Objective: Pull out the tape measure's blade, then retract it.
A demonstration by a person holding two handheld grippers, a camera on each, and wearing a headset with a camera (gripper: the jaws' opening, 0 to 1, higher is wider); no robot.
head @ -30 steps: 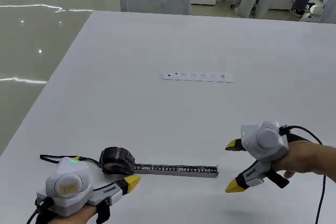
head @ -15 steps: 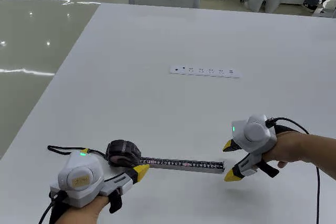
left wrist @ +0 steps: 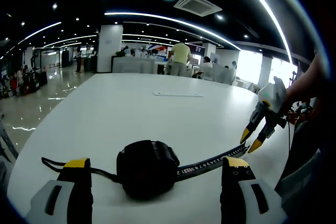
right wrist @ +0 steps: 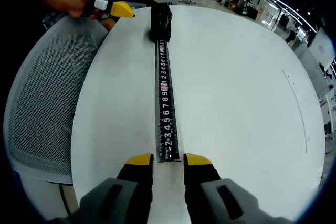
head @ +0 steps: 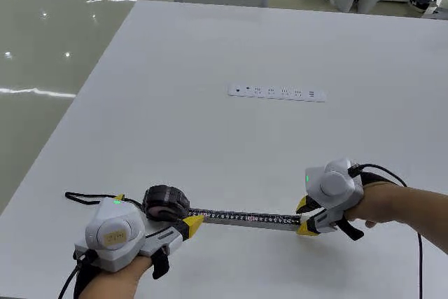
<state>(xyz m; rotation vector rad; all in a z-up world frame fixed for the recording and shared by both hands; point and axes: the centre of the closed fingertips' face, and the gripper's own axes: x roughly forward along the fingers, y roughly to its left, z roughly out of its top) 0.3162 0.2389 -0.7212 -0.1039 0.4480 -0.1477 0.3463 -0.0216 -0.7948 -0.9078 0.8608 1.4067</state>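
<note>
Evidently the released left gripper (left wrist: 157,162) straddles the tape measure (head: 166,203) to brace it; the right gripper (right wrist: 168,160), unclenched, flanks its blade (right wrist: 167,93).

We are holding the left gripper (head: 155,211) at the case of the tape measure (head: 166,202), jaws spread wide on either side of it. We are holding the right gripper (head: 302,218) at its blade tip, jaws nearly together, slim gaps showing beside the tip.
</note>
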